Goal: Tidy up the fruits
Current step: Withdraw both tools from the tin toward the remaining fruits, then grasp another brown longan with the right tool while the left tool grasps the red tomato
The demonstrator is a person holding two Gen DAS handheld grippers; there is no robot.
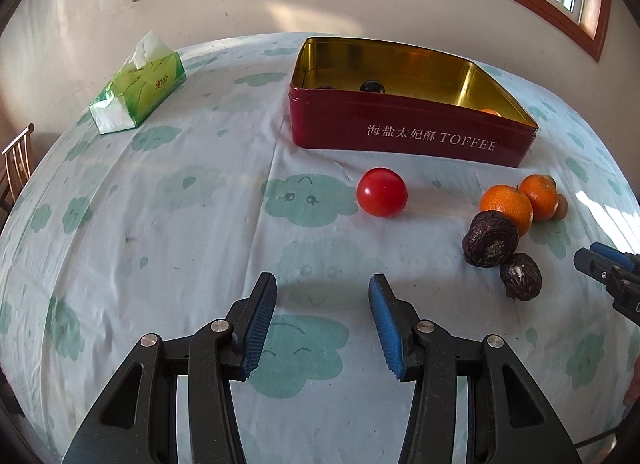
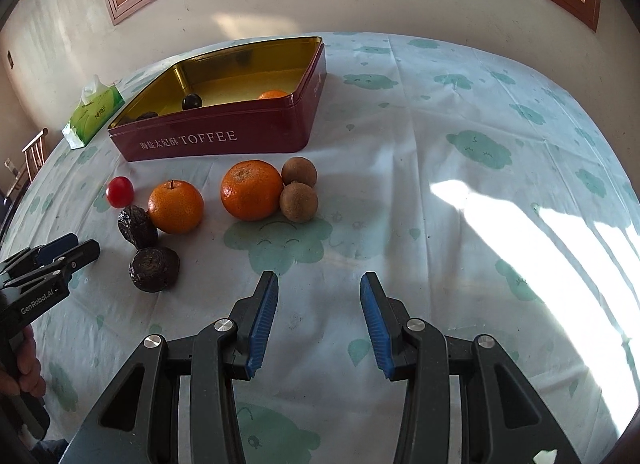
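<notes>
Seven fruits loose before toffee tin (three already inside) | left gripper and right gripper both spread, empty | next: my left closes on tomato

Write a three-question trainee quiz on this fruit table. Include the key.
1. True or false: the red tin already holds an orange.
2. How many brown kiwis touch the right-hand orange on the cloth?
3. Which fruit lies nearest the left gripper: A tomato, B kiwi, C boxed orange?

Key: 1 true; 2 two; 3 A.
</notes>
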